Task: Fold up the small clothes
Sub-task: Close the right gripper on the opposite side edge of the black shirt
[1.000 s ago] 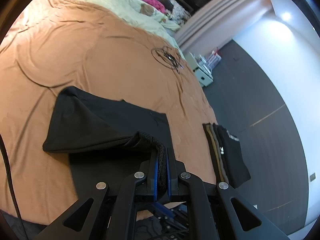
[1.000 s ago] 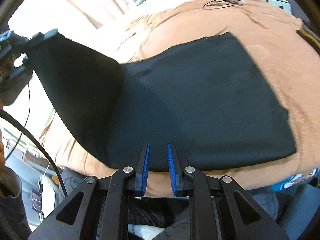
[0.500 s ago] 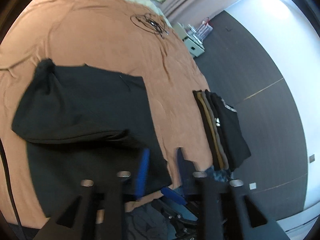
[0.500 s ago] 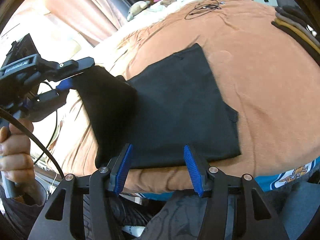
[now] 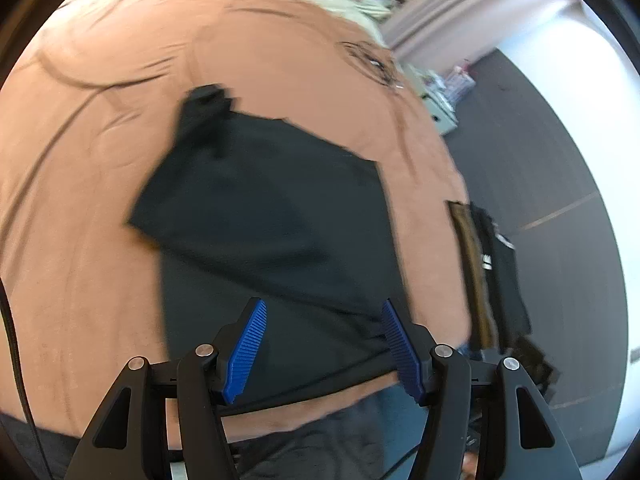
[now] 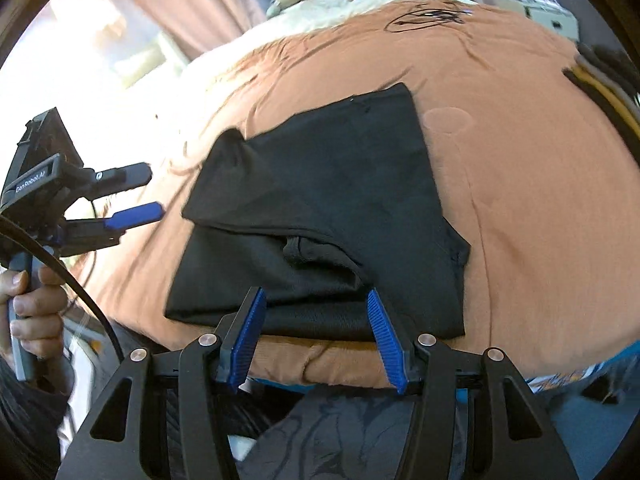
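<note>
The black garment [image 6: 328,208] lies near the front edge of the bed's orange cover [image 6: 520,208], its left side laid over the body in a slack fold. Matte, soft knit; edges uneven. Judged: one fold down; next calls for gripping another edge. Left gripper [image 5: 322,344] and right gripper [image 6: 316,338] both gape wide, empty. Folded clothes [image 5: 492,264] sit stacked at the right edge.

matt black cloth shirt [image 6: 340,208] on soft orange bedsheet [image 6: 540,200].
</note>
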The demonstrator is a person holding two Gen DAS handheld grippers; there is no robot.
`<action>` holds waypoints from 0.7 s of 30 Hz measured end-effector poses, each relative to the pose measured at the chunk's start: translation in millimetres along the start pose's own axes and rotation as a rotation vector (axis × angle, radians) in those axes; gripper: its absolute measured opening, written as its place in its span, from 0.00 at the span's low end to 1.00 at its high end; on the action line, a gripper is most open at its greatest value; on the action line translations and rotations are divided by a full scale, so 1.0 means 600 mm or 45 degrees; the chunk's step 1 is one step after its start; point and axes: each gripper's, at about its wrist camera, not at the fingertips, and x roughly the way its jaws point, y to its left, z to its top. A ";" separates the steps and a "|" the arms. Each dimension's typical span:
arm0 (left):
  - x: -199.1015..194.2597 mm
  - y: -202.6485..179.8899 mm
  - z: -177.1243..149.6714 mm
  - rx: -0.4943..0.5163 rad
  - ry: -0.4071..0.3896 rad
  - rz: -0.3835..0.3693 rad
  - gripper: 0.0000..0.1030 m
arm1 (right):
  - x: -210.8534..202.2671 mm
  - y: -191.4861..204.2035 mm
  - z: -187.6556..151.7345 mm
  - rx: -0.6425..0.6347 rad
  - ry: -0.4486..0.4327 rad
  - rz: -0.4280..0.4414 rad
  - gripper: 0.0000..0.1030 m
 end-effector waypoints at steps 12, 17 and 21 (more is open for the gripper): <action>0.013 0.122 -0.058 -0.079 0.070 0.130 0.60 | 0.088 0.042 0.061 -0.220 0.152 -0.188 0.49; 0.020 0.118 -0.068 -0.019 0.079 0.173 0.56 | 0.105 0.070 0.076 -0.290 0.174 -0.176 0.19; 0.021 0.114 -0.064 -0.003 0.093 0.193 0.51 | 0.092 0.066 0.088 -0.264 0.143 -0.157 0.04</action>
